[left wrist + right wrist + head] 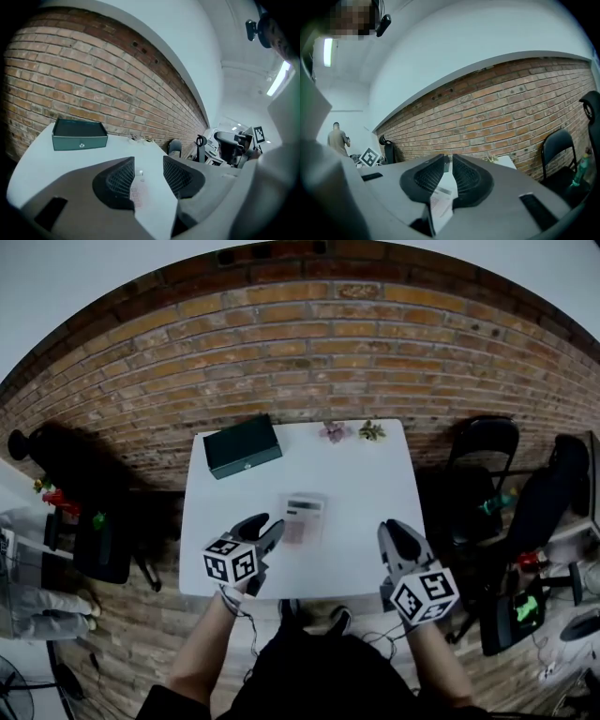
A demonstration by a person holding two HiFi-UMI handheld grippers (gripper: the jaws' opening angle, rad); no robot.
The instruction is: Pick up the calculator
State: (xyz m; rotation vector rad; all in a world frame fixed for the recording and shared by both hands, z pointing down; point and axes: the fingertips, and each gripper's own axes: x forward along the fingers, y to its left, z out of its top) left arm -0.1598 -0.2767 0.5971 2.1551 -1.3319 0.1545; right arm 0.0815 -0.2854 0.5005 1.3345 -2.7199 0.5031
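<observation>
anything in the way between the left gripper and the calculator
Nothing visible. Only bare table lies between the left gripper and the calculator; the green box sits well clear, at the table's far left corner.

I have a white counter [375,493] below me. A calculator [305,518] lies flat on it just ahead of my left fingers [269,532]. A dark green box [243,445] sits farther beyond them. Two small flower sprigs [335,432] lie at the far edge, well ahead of my right fingers [397,540].

The left hand-held gripper [149,174], jaws apart, frames the calculator [137,193]; green box [78,136] beyond.
</observation>
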